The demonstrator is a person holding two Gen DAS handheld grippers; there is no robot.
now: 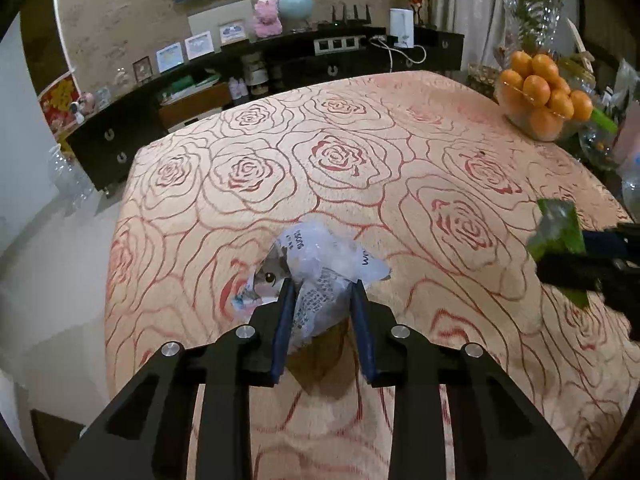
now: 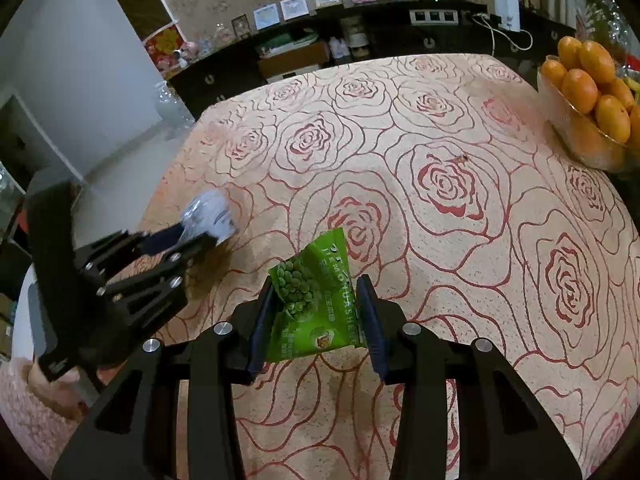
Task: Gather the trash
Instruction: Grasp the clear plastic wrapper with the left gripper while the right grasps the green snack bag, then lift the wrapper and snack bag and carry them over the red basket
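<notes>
A crumpled white printed plastic wrapper sits between the blue pads of my left gripper, which is shut on it just above the rose-patterned tablecloth; a shadow lies under it. In the right wrist view the same wrapper shows in the left gripper near the table's left edge. My right gripper is shut on a green pea snack packet, held upright over the cloth. From the left wrist view that packet appears at the right edge.
A glass bowl of oranges stands at the table's far right corner, with plants and bottles beside it. A dark sideboard with frames and ornaments runs behind the table. The table's left edge drops to pale floor.
</notes>
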